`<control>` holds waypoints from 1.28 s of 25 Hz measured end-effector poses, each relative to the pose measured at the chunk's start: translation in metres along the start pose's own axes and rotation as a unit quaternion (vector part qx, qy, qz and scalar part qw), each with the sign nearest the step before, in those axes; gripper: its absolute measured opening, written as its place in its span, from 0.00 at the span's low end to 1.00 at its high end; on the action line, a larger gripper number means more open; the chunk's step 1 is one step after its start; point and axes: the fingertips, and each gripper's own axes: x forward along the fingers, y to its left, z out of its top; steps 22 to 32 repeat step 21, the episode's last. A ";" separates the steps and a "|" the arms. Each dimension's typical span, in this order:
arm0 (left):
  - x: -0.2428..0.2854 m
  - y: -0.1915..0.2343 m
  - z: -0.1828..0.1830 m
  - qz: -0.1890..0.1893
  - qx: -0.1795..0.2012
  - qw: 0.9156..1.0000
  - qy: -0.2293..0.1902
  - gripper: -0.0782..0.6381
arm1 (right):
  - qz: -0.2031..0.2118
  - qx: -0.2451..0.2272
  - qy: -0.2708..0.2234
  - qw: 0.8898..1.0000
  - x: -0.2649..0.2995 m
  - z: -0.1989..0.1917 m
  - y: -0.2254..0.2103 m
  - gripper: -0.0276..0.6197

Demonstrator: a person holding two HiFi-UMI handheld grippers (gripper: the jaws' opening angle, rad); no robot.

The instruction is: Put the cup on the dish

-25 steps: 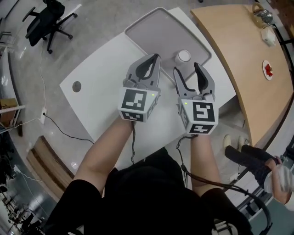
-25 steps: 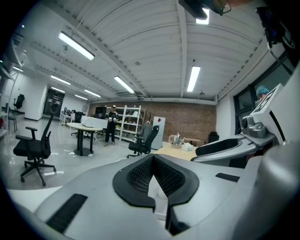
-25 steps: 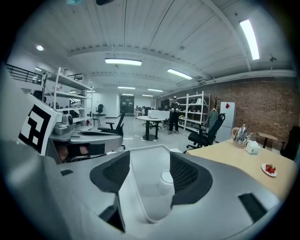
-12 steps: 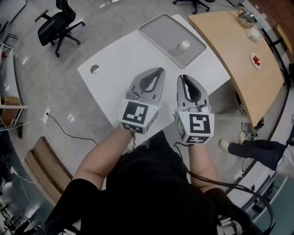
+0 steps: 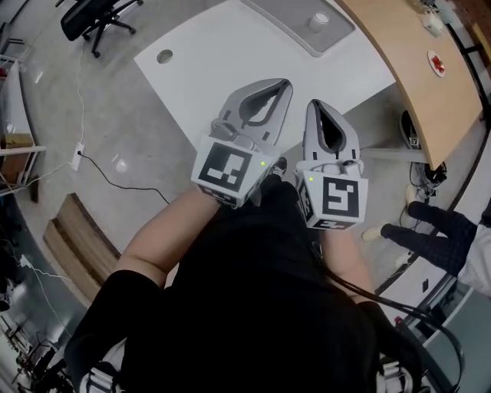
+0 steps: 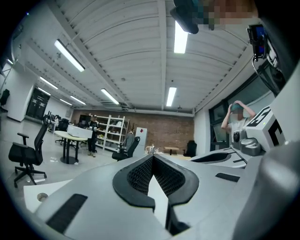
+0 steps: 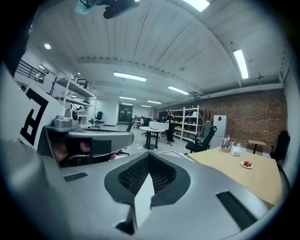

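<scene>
The small white cup (image 5: pixel 318 21) stands upright in the grey tray-like dish (image 5: pixel 285 17) at the far end of the white table (image 5: pixel 230 54), at the top of the head view. Both grippers are held close to the person's body, well short of the cup. My left gripper (image 5: pixel 286 83) is shut with nothing in it, and its own view shows the jaws (image 6: pixel 152 156) meeting against the room's ceiling. My right gripper (image 5: pixel 313 104) is also shut and empty, its jaws (image 7: pixel 149 154) closed tip to tip. Neither gripper view shows the cup.
A curved wooden table (image 5: pixel 418 73) runs along the right, with a small plate of red food (image 5: pixel 436 64) on it. An office chair (image 5: pixel 92 15) stands at top left. Another person's legs (image 5: pixel 433 222) are at the right. A cable lies on the floor (image 5: pixel 115 184).
The right jaws have closed from wide open. Both grippers have drawn back from the tray toward the body, and the table has slid up and away in the head view.
</scene>
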 end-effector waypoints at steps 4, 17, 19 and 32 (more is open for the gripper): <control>0.006 -0.026 -0.008 0.001 -0.007 1.000 0.007 0.11 | 0.023 0.000 0.010 1.000 -0.018 -0.016 -0.007 0.06; 0.000 -0.006 -0.015 0.032 0.013 0.999 0.024 0.11 | 0.038 -0.002 0.010 0.999 -0.017 -0.009 -0.021 0.06; 0.000 -0.009 -0.013 0.034 0.011 0.999 0.024 0.11 | 0.042 -0.005 0.001 0.999 -0.018 -0.004 -0.022 0.06; 0.000 -0.015 -0.011 0.034 0.012 0.999 0.025 0.11 | 0.044 -0.007 -0.004 0.999 -0.022 -0.001 -0.023 0.06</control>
